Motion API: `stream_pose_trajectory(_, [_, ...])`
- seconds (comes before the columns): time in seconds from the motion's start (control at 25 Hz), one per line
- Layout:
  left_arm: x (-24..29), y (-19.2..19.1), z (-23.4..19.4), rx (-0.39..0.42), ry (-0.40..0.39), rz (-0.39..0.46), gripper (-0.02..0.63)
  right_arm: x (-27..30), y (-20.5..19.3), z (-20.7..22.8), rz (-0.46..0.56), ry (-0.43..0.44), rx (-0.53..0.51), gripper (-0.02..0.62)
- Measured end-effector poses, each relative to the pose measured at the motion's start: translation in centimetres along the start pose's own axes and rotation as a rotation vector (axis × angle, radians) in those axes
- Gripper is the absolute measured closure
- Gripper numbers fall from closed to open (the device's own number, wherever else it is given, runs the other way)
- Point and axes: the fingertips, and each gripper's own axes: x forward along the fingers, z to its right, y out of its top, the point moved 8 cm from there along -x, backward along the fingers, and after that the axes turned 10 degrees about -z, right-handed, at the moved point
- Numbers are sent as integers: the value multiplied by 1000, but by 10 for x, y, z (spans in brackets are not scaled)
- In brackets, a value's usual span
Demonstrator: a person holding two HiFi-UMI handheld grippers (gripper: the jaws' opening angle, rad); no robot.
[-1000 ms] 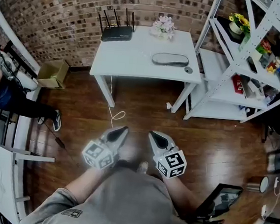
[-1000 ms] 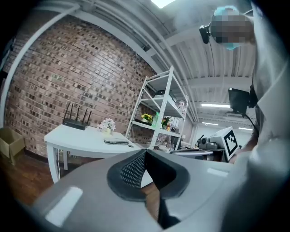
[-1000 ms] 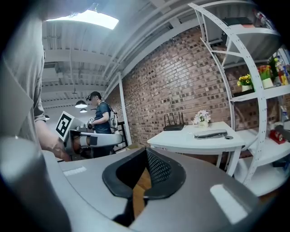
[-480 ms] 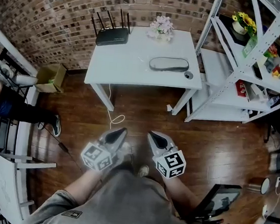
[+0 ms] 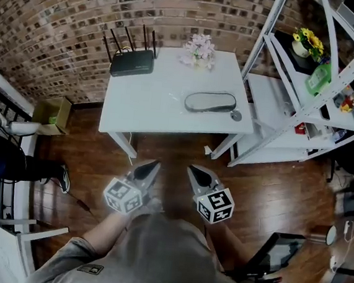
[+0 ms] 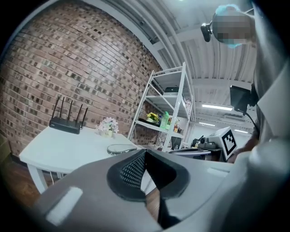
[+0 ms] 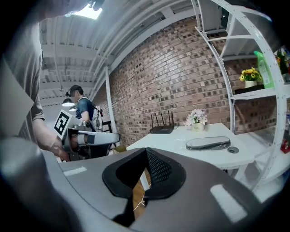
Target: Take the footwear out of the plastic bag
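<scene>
A flat grey piece of footwear in a clear plastic bag [image 5: 211, 102] lies on the white table [image 5: 156, 98], toward its right front; the bag [image 7: 214, 143] also shows in the right gripper view and the bag [image 6: 121, 148] in the left gripper view. My left gripper [image 5: 152, 164] and right gripper [image 5: 193, 170] are held side by side over the wooden floor, short of the table's front edge. Both point toward the table, shut, with nothing between the jaws.
On the table stand a black router [image 5: 132, 62] at the back left, a small flower pot [image 5: 199, 49] at the back, and a small round object [image 5: 236, 116] beside the bag. A white shelf rack [image 5: 306, 88] stands right. A cardboard box [image 5: 52, 110] and a seated person [image 5: 1, 152] are left.
Both grippers have come closer to the table together, staying shut. The table now sits lower and larger in the head view.
</scene>
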Motion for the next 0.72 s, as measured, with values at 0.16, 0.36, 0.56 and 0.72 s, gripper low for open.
stream_pose_trajectory(0.16, [14, 17, -37, -1, -28, -14, 604, 27, 23, 9, 1, -36, 8, 581])
stream_pose_trajectory(0.36, [30, 24, -71, -22, -49, -35, 604, 51, 35, 24, -25, -66, 14, 581])
stream_pose_trajectory(0.56, [55, 25, -94, -49, -35, -60, 604, 68, 43, 57, -51, -72, 13, 581])
stream_pose_trajectory(0.72, [82, 29, -111, -63, -3, -81, 604, 85, 52, 90, -68, -46, -11, 581])
